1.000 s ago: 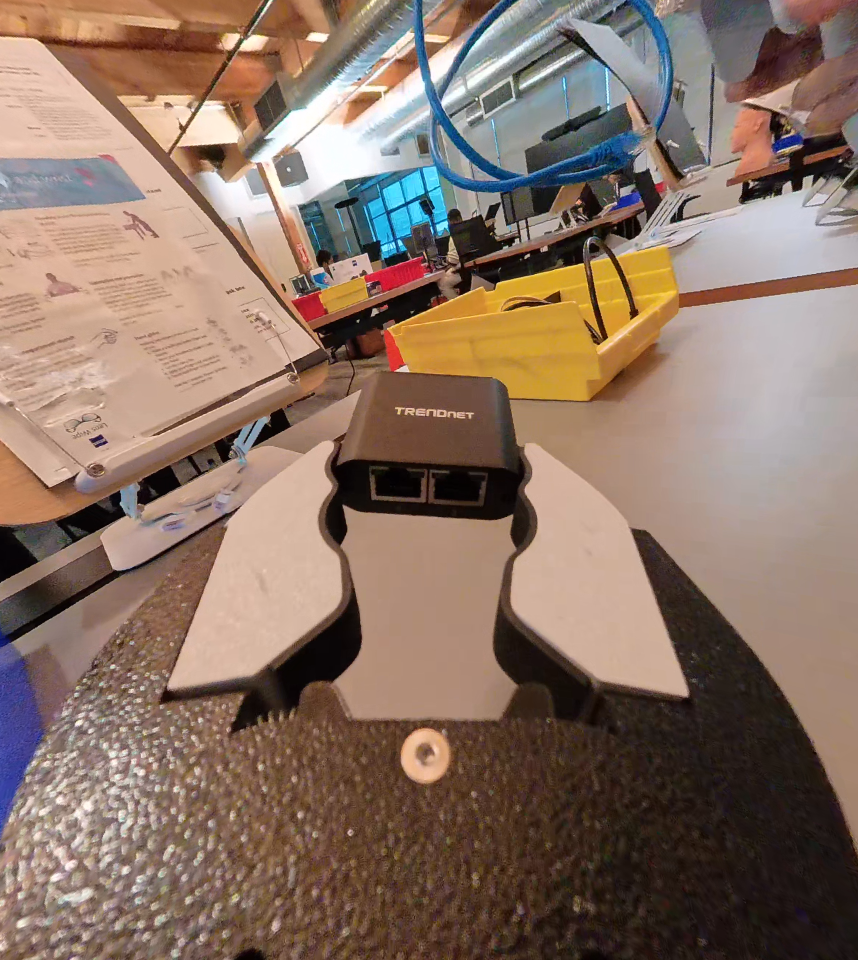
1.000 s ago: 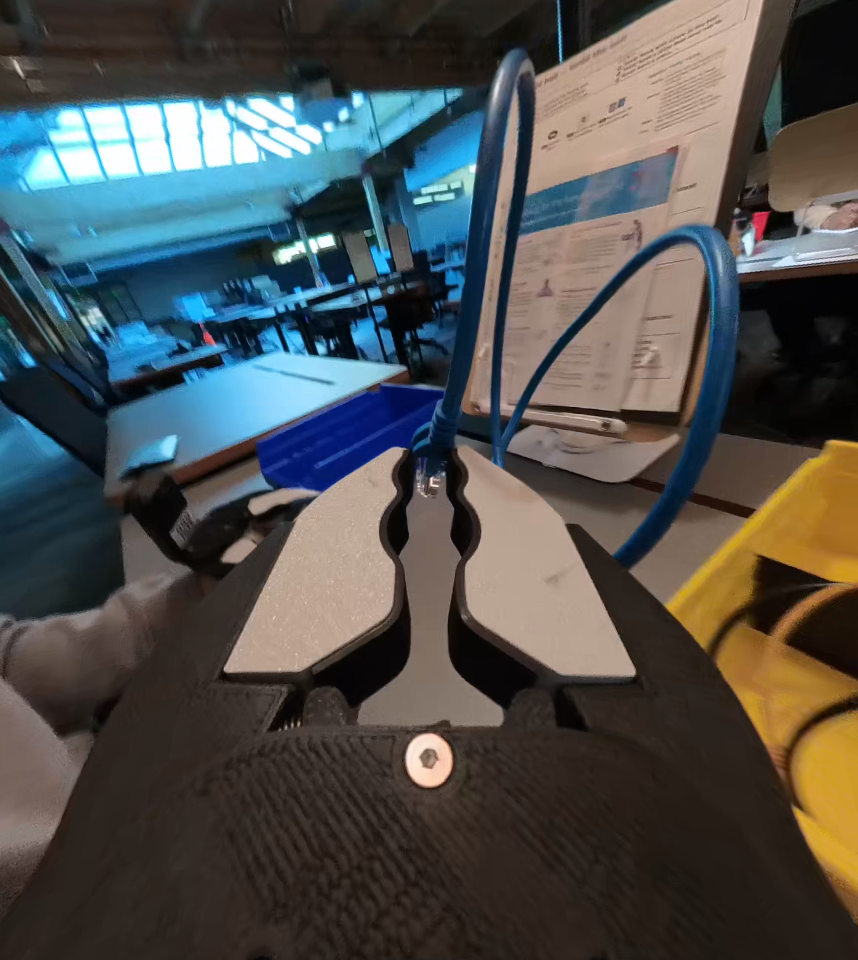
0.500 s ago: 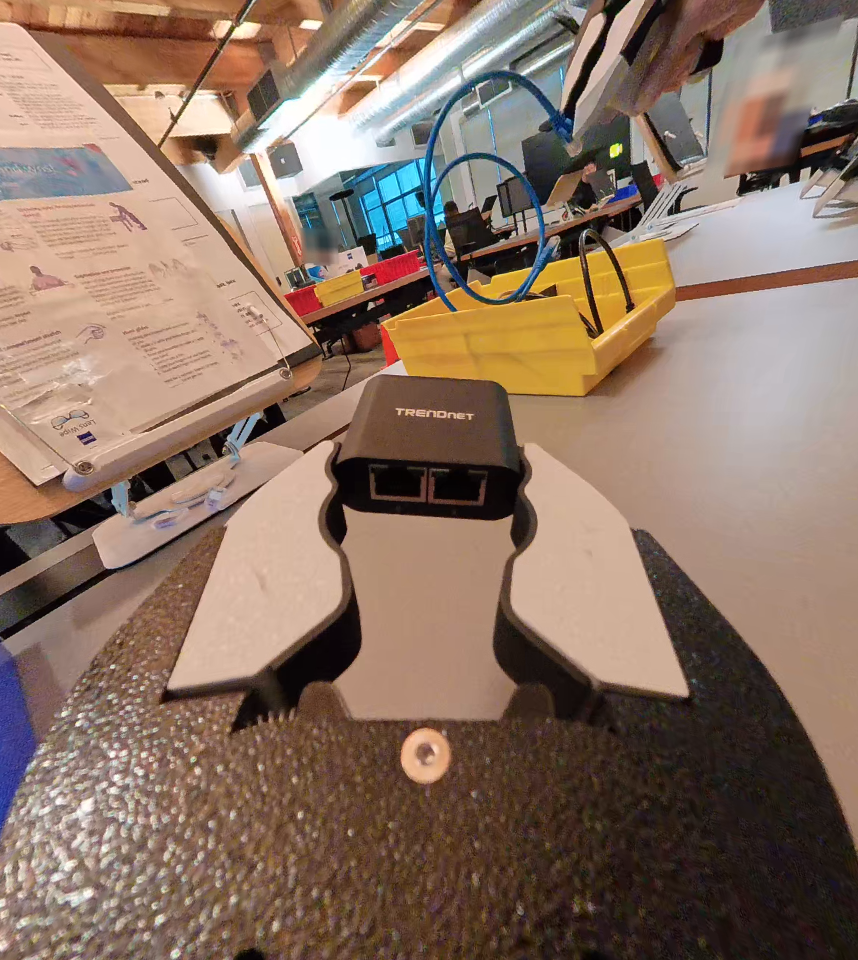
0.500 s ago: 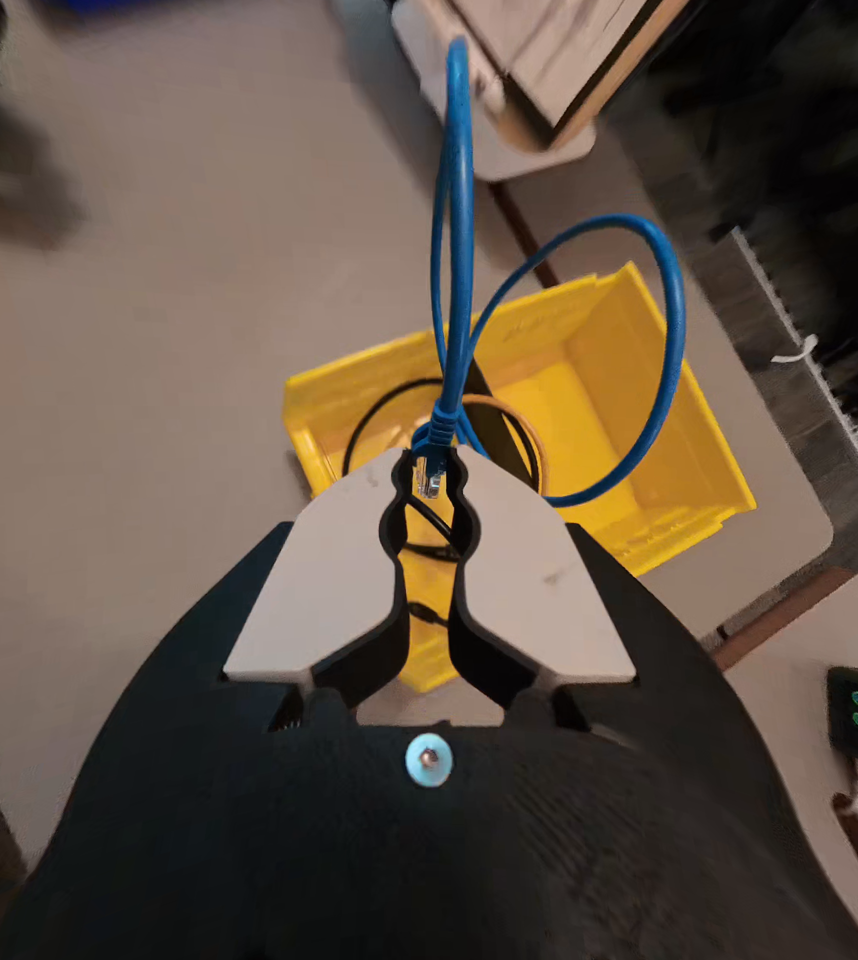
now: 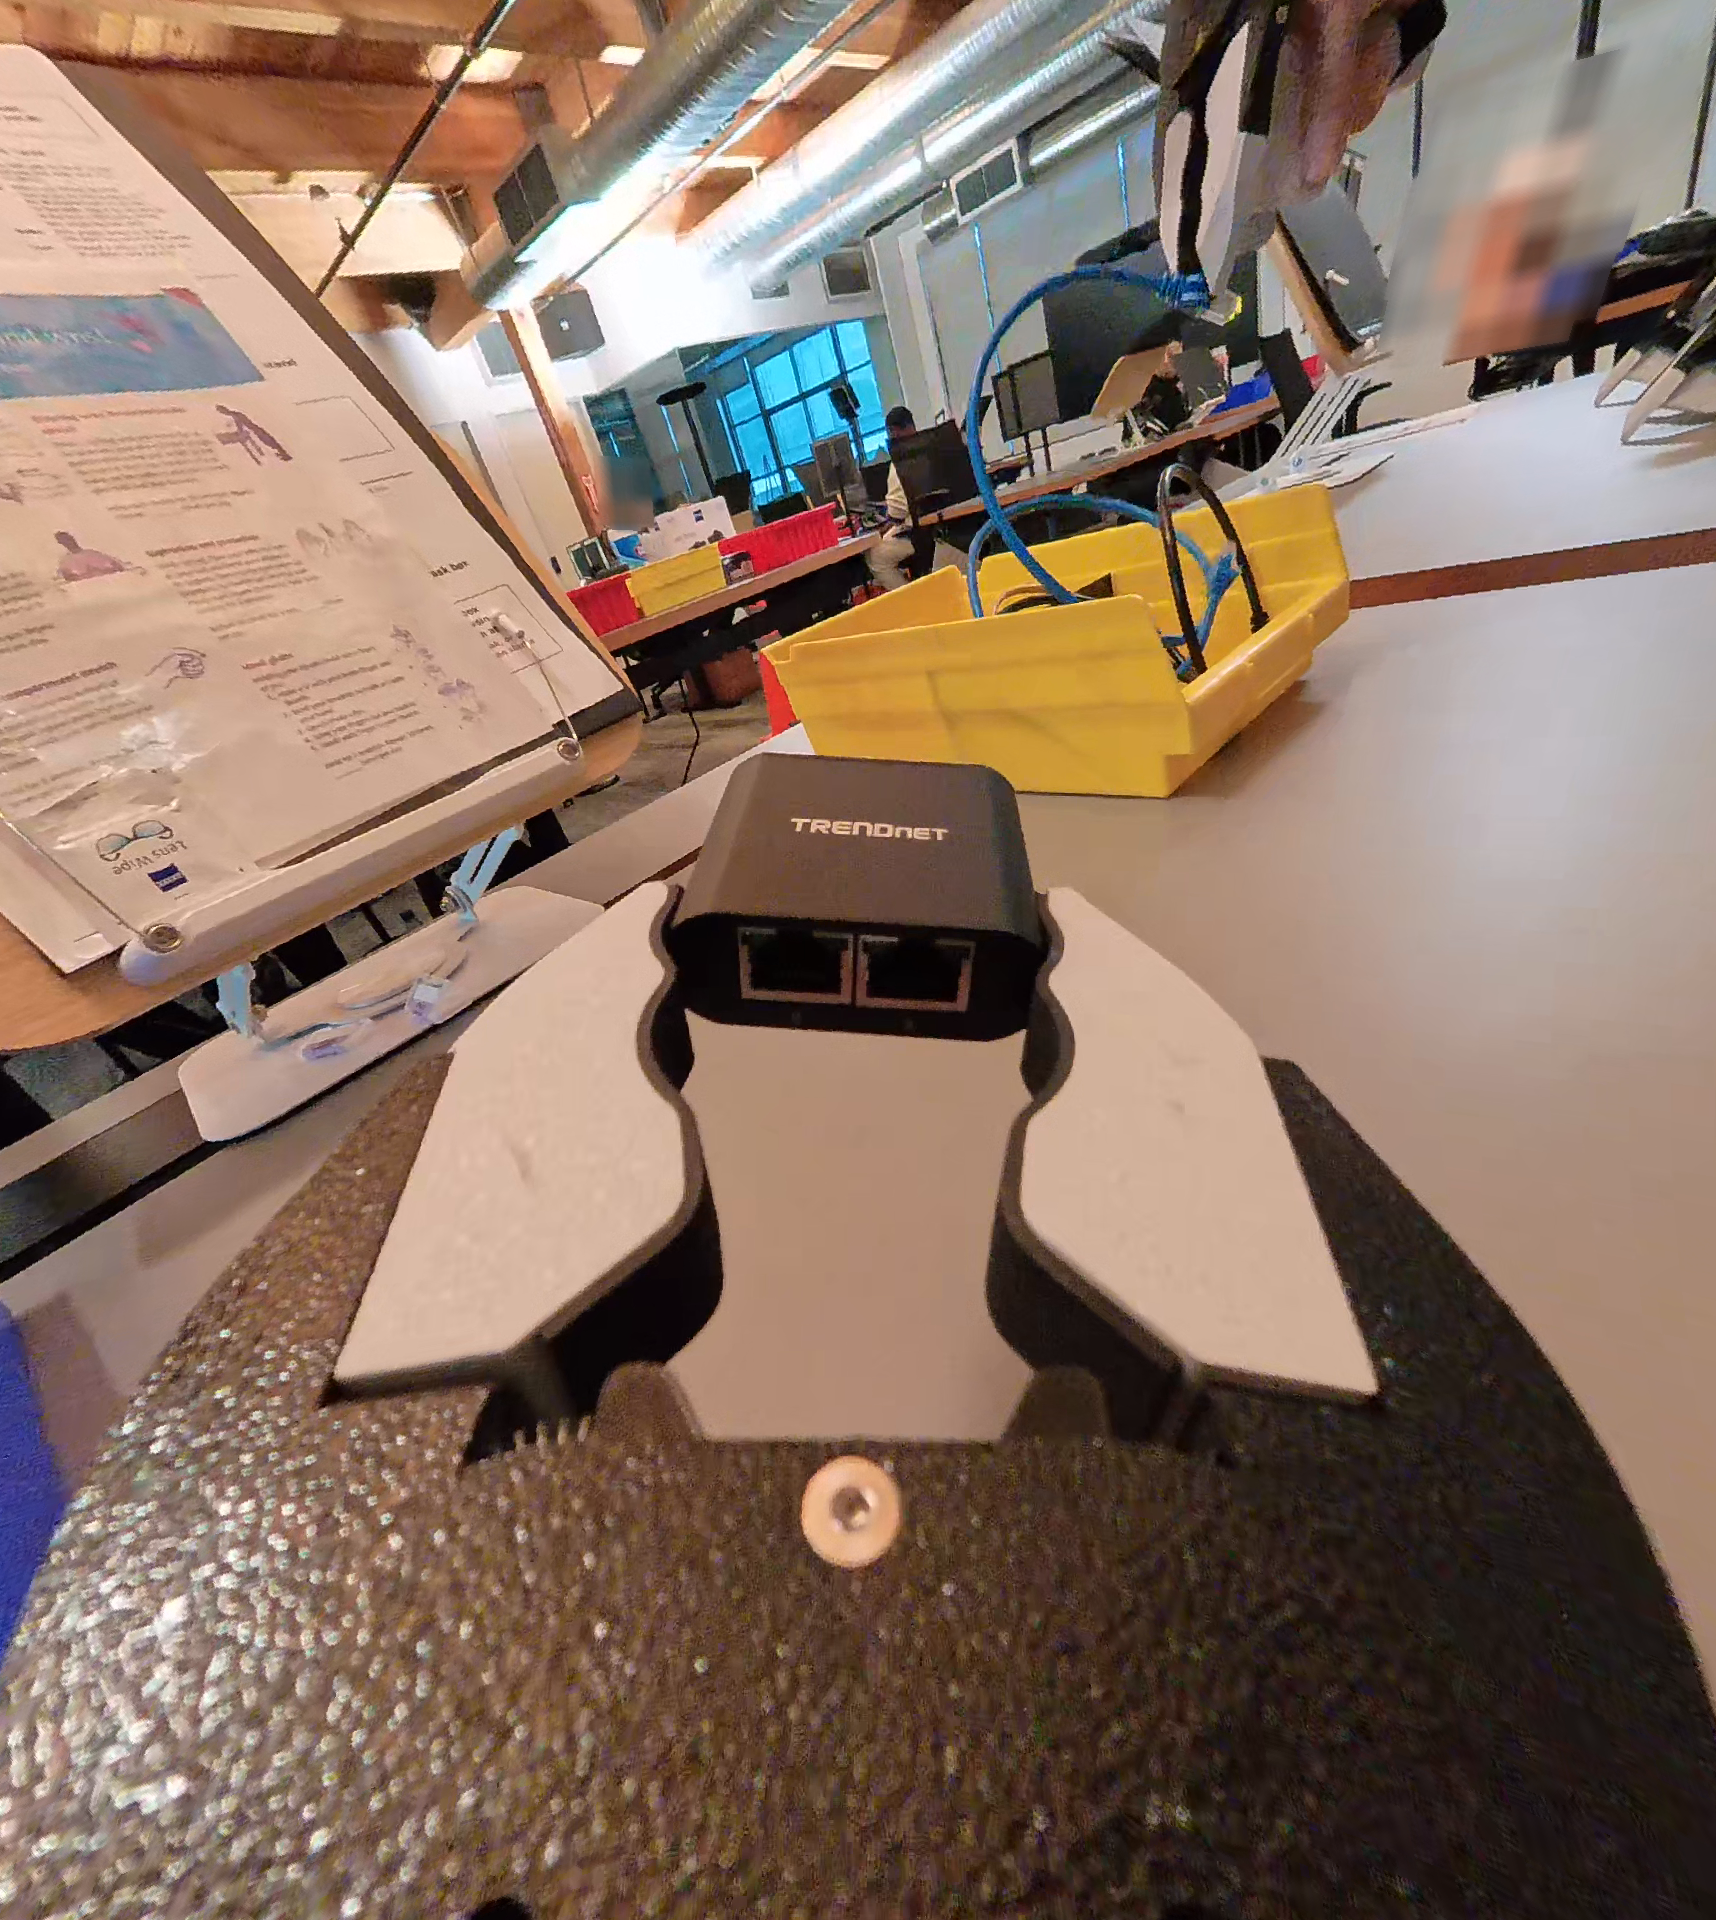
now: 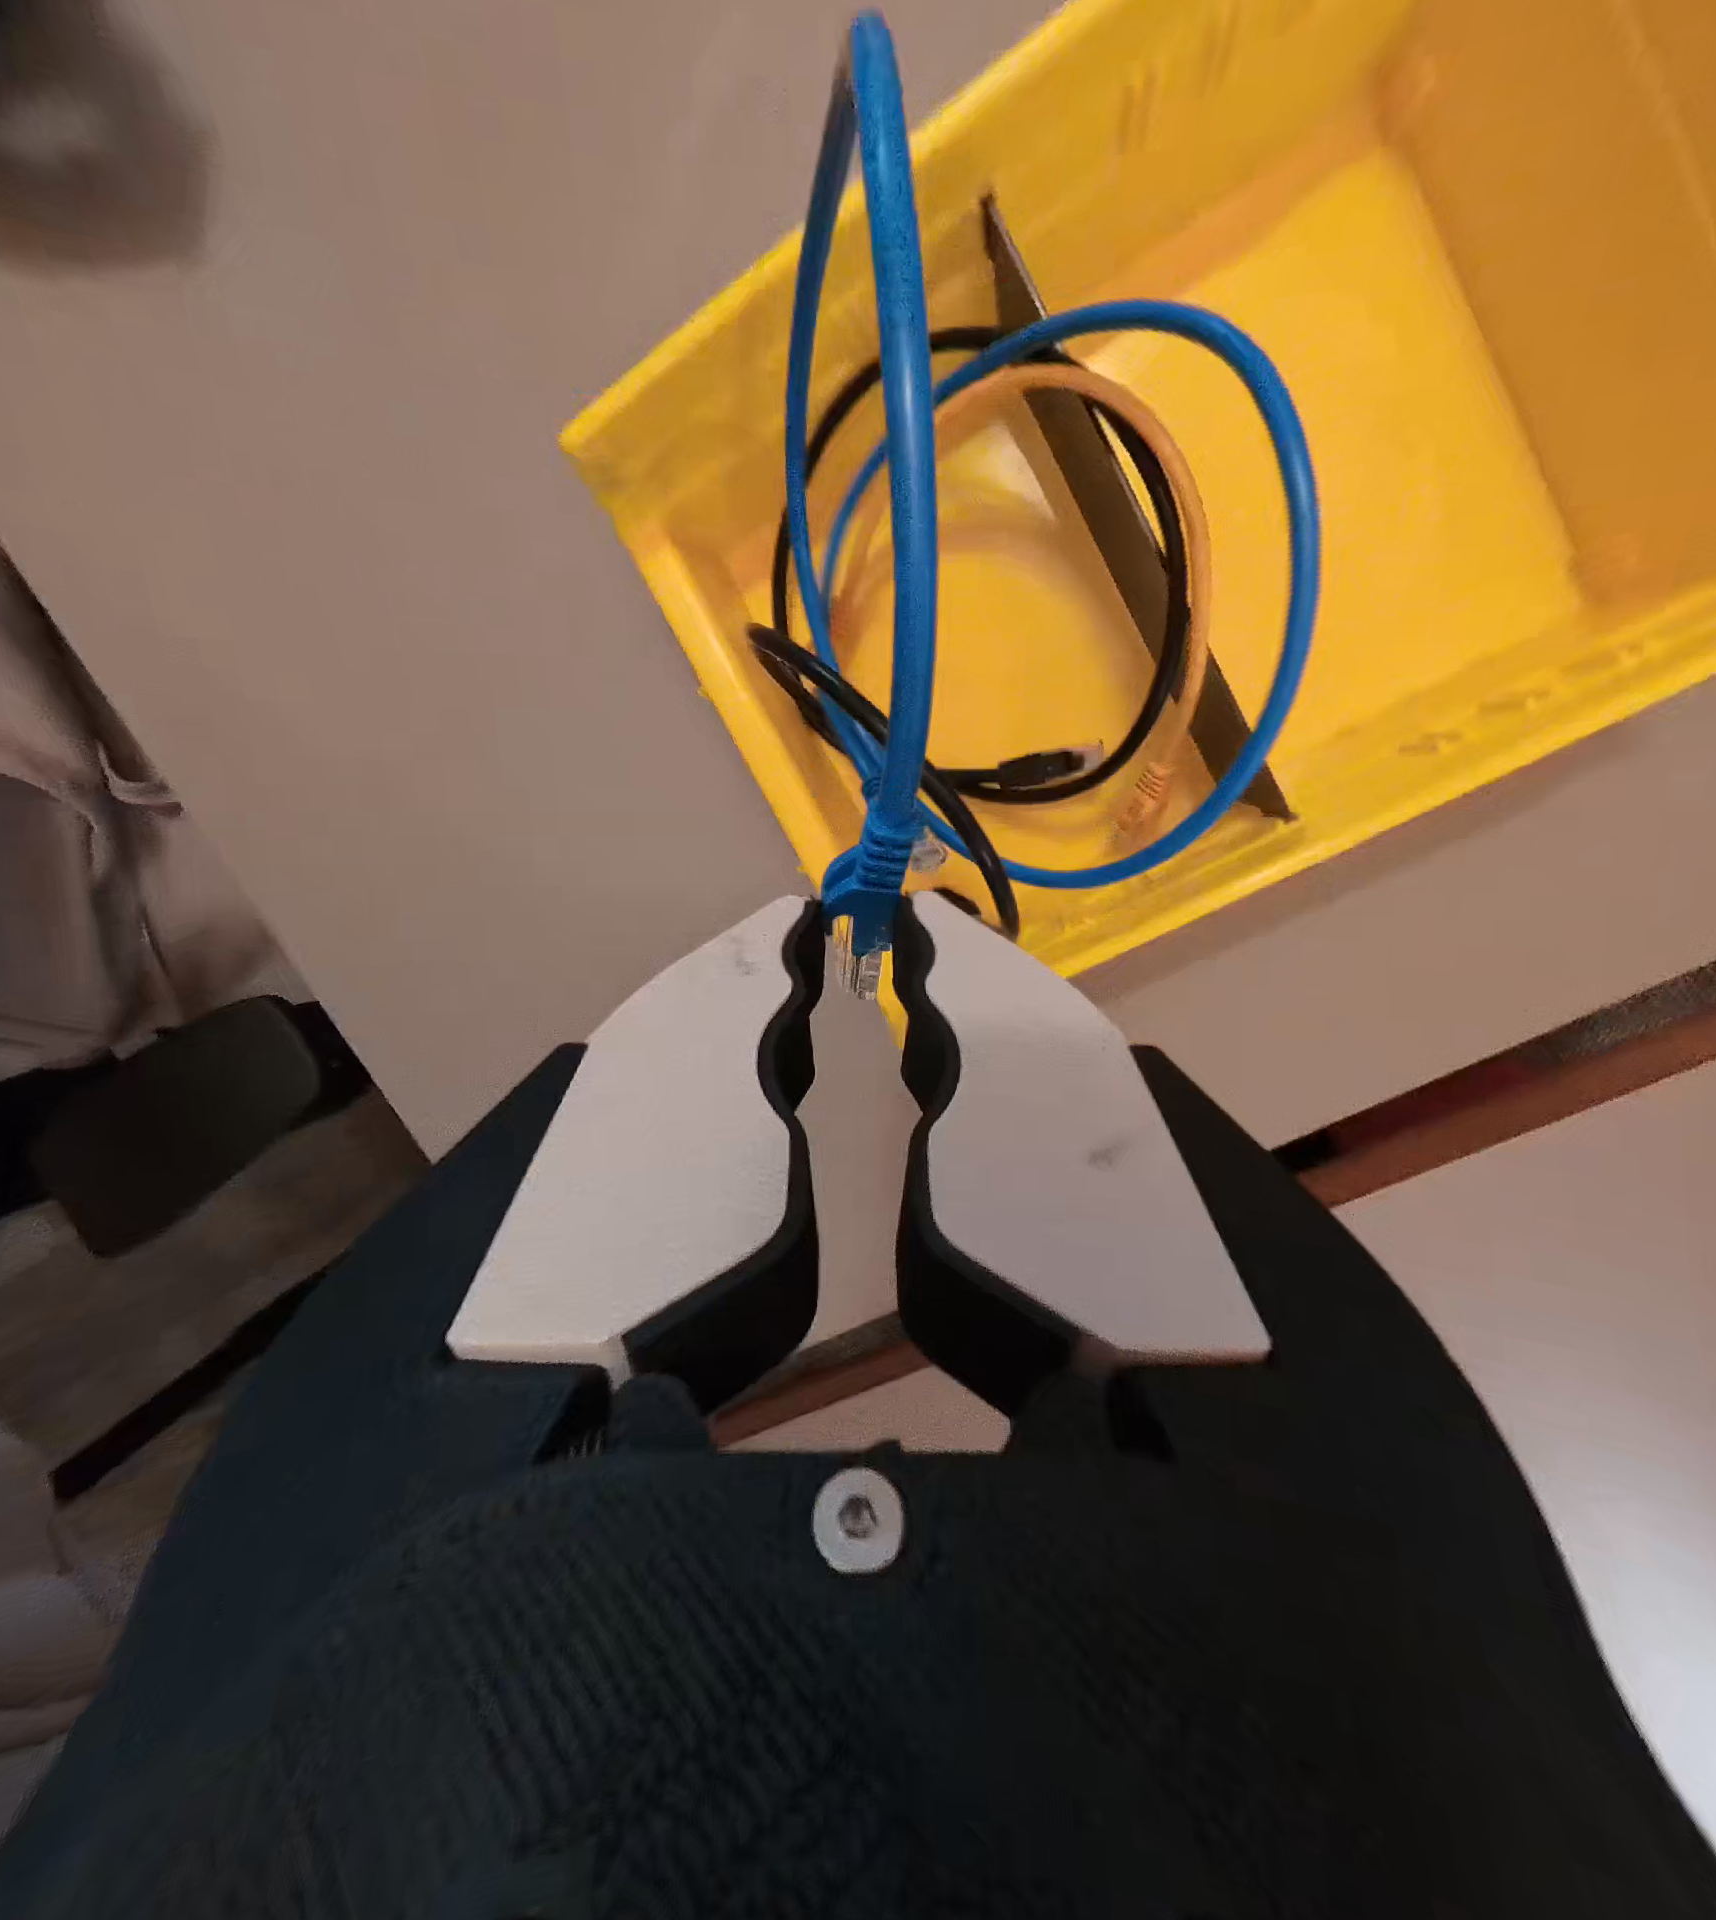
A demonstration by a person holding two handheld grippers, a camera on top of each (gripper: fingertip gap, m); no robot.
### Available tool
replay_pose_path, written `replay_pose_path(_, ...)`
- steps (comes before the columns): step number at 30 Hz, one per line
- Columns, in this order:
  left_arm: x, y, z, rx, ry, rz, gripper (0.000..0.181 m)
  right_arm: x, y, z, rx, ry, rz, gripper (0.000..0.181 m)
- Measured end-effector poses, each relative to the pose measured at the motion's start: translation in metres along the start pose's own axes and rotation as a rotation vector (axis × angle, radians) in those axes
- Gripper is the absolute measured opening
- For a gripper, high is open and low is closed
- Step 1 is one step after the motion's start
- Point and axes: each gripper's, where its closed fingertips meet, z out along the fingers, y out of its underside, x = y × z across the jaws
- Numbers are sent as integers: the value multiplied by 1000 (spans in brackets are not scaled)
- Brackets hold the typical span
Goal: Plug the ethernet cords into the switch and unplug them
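Matt black plastic switch (image 5: 854,904); glossy yellow plastic bin (image 6: 1456,416) beyond the tongs; smooth rubbery blue ethernet cord (image 6: 895,416); smooth grey table (image 5: 1508,935).

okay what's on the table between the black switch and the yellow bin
Nothing: in the left wrist view, only bare grey tabletop lies between the switch, clamped in the left gripper, and the yellow bin.

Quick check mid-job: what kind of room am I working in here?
Likely an open workshop or lab office: long tables, a yellow bin of cables, exposed ceiling ducts, an instruction sheet on a stand.
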Motion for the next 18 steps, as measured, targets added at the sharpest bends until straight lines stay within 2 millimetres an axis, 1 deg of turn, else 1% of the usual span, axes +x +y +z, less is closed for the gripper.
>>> replay_pose_path(3, 0, 0, 1, -1, -2, -1, 61, 14, -4, 11, 9, 20, 26, 13)
replay_pose_path(6, 1, 0, 1, -3, -1, 5, 61, 26, -5, 34, -21, 52, 14, 13)
replay_pose_path(9, 1, 0, 1, -4, 3, 4, 61, 28, 0, 62, -77, 30, 54, 13)
replay_pose_path(11, 2, 0, 0, -2, 3, 5, 61, 28, 1, 73, -73, 30, 67, 18)
replay_pose_path(12, 2, 0, 0, -2, 4, 5, 61, 29, 1, 76, -68, 46, 74, 26)
replay_pose_path(14, 1, 0, 0, 0, 3, 3, 61, 30, 1, 76, -49, 81, 77, 41)
replay_pose_path(15, 1, 0, 0, 1, 4, 1, 61, 28, 0, 74, -34, 94, 68, 49)
replay_pose_path(16, 2, 0, 0, 1, 6, 0, 61, 30, -3, 67, -9, 138, 52, 56)
replay_pose_path(18, 1, 0, 0, 3, 7, -3, 61, 27, -19, 47, 115, 216, 15, 72)
